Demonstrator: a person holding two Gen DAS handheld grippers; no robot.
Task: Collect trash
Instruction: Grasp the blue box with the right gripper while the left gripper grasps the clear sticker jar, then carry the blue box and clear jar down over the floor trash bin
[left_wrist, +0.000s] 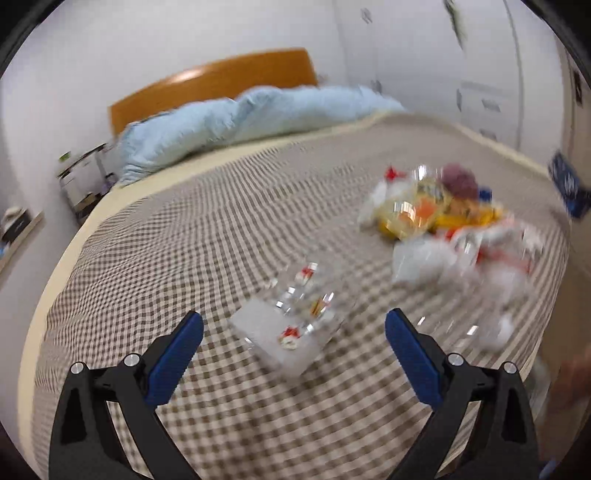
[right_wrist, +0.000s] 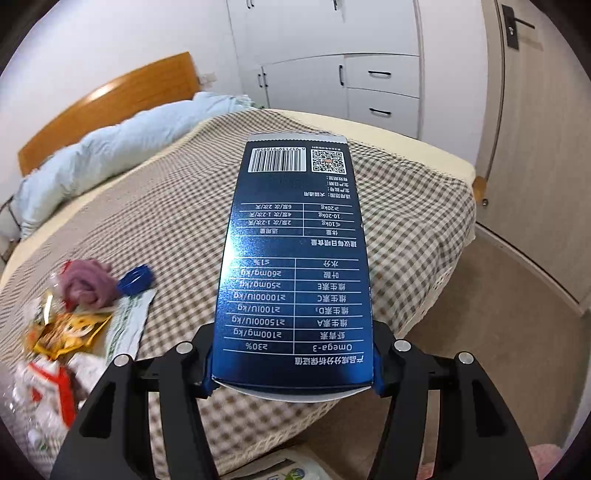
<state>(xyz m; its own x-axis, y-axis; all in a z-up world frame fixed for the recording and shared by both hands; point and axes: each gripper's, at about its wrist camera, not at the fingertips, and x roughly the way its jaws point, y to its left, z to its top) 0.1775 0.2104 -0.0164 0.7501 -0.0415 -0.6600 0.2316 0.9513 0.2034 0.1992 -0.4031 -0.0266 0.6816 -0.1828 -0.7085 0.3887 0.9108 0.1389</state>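
Checked bedspread (right_wrist: 177, 206) carries the wrapper pile (right_wrist: 70, 332); we hold the blue carton (right_wrist: 295, 266) clamped in our right gripper (right_wrist: 291, 373), keeping it level toward disposal, while our wide-open left gripper (left_wrist: 293, 332) should square over the clear wrapper (left_wrist: 295, 325).

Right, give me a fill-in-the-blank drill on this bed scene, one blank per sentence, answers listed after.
1. The right gripper is shut on a dark ____ box with a barcode.
2. The left gripper is ____, its pads holding nothing.
3. The pile of wrappers lies on a ____ bedspread.
4. A light blue ____ is bunched against the wooden headboard.

Missing words: blue; open; checked; duvet
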